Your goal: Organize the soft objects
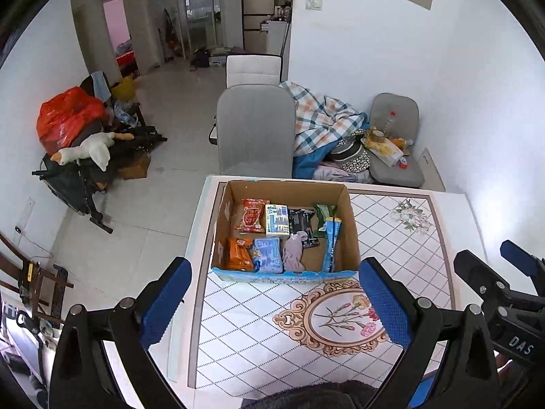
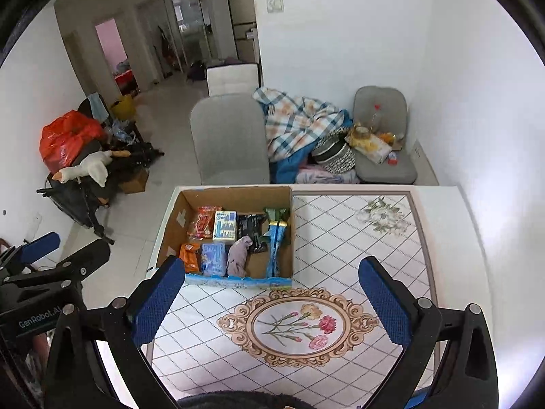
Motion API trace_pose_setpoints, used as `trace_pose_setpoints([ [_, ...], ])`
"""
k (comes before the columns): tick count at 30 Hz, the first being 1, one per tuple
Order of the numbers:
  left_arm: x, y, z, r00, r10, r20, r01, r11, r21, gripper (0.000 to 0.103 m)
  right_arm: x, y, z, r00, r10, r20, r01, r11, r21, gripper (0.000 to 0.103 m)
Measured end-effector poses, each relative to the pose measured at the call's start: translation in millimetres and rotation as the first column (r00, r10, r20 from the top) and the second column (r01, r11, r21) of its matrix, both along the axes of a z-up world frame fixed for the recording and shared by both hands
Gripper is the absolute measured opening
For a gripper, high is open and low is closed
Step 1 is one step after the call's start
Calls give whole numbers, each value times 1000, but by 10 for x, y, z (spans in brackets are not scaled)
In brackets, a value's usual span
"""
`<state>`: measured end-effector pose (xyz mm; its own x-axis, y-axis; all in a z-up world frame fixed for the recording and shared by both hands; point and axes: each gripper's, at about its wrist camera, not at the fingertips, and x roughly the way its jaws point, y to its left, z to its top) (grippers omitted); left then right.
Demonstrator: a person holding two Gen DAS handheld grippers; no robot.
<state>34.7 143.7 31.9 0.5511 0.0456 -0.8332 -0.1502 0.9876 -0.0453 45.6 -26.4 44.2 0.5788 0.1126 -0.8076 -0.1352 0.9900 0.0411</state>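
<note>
A cardboard box (image 1: pixel 347 231) stands on the far left part of the table (image 1: pixel 425 255); it also shows in the right wrist view (image 2: pixel 170 235). Inside lie several soft packets: a red one (image 1: pixel 250 220), an orange one (image 1: pixel 238 255), a blue one (image 1: pixel 267 255), a cream-blue one (image 1: pixel 277 220), a black one (image 1: pixel 301 221), a long blue one (image 1: pixel 330 242), and a mauve cloth (image 1: pixel 294 250). My left gripper (image 1: pixel 276 303) is open and empty, above the table in front of the box. My right gripper (image 2: pixel 272 300) is open and empty, beside it to the right.
A grey chair (image 1: pixel 255 133) stands behind the table, with a plaid blanket (image 1: pixel 320 119) and a cluttered floor seat (image 1: pixel 395 150) to its right. Red bags and a plush goose (image 1: pixel 88 150) lie by the left wall. A dark fuzzy thing (image 1: pixel 313 397) sits at the bottom edge.
</note>
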Motion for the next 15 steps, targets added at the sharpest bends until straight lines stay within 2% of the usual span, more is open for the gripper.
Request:
trace_pose_setpoints([
  [4,-32,-57,47,1000,-1,13,1,999,45,101,-53,-47,76,1000,-14,11,14,1000,-8,103],
  [15,-53,-64,17,1000,5,17,-6,999,32,101,-85,-89,110,999,-42,9,43,999,-25,103],
])
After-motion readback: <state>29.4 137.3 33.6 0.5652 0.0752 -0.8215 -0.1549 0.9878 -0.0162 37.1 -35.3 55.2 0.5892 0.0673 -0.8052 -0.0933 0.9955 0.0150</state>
